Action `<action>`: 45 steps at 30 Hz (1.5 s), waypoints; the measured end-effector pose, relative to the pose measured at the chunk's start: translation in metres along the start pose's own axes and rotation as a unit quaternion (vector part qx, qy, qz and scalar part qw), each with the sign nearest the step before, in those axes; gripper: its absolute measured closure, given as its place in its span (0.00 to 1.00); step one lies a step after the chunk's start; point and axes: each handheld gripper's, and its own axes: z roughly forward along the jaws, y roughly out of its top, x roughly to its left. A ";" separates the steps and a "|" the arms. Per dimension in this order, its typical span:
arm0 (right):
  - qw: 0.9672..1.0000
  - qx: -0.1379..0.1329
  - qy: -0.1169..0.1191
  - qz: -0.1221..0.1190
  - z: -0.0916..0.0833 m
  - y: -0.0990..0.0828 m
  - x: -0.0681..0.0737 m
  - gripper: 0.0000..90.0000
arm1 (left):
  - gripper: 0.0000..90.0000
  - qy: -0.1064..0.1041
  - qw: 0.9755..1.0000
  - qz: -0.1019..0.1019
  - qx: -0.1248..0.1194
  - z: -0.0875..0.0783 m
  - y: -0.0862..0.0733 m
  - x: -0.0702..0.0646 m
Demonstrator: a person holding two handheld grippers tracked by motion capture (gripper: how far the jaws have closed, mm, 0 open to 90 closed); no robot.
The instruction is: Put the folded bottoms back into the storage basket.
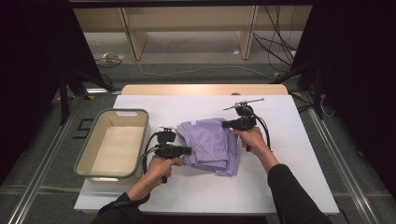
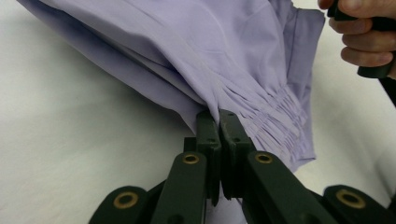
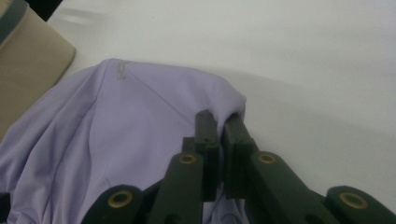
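A lilac garment (image 1: pixel 211 145), folded and bunched, is seen lying on the white tabletop (image 1: pixel 261 191), roughly at its middle, just right of a grey-rimmed beige bin (image 1: pixel 79 154). A gathered, elasticated band (image 2: pixel 275 116) is visible in the left gripper view, so the item is judged to be shorts or a skirt; which of the two cannot be told.

The left tongs (image 2: pixel 219 122) are clamped together on the cloth right at the start of the gathers, with the fabric pulled up into a small peak above the jaws. In the high view, the left tongs (image 1: pixel 187 150) are placed at the garment's near-left edge, on the side next to the bin.

The right tongs (image 3: pixel 222 123) are closed on a rounded fold at the garment's far-right corner, with a sliver of cloth pinched between the jaws. A small grey print mark (image 3: pixel 121 70) is seen on the fabric's upper layer. In the high view, the right tongs (image 1: pixel 226 124) are held at the opposite edge from the left pair.

Opposite edges are gripped, so the cloth is probably being kept spread and under control from both sides, either for another fold or for a lift. The bin is empty and open-topped beside the garment, so a transfer into it is judged likely. Sagging of the loose middle layers is flagged as the main risk on a lift.
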 end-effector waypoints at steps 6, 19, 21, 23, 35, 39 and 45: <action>1.000 -0.014 0.012 0.002 -0.008 0.003 0.009 0.97 | 0.98 -0.011 1.000 0.012 -0.004 -0.017 0.002 0.000; 0.998 -0.040 0.041 0.002 -0.023 0.009 0.027 0.97 | 0.98 -0.027 0.999 0.021 -0.020 -0.044 0.005 -0.002; 0.998 -0.045 0.046 0.001 -0.025 0.010 0.030 0.97 | 0.98 -0.031 0.999 0.024 -0.021 -0.049 0.006 -0.003; 0.998 -0.047 0.050 -0.001 -0.026 0.011 0.033 0.97 | 0.98 -0.033 0.999 0.028 -0.025 -0.055 0.006 -0.004; 0.996 -0.053 0.068 -0.009 -0.028 0.016 0.056 0.97 | 0.97 -0.038 0.998 0.035 -0.040 -0.083 0.004 0.002; 0.996 -0.052 0.070 -0.016 -0.027 0.017 0.063 0.97 | 0.97 -0.038 0.998 0.034 -0.044 -0.090 0.002 0.006; 0.995 -0.056 0.074 -0.021 -0.025 0.020 0.073 0.97 | 0.97 -0.036 0.997 0.035 -0.051 -0.100 0.000 0.009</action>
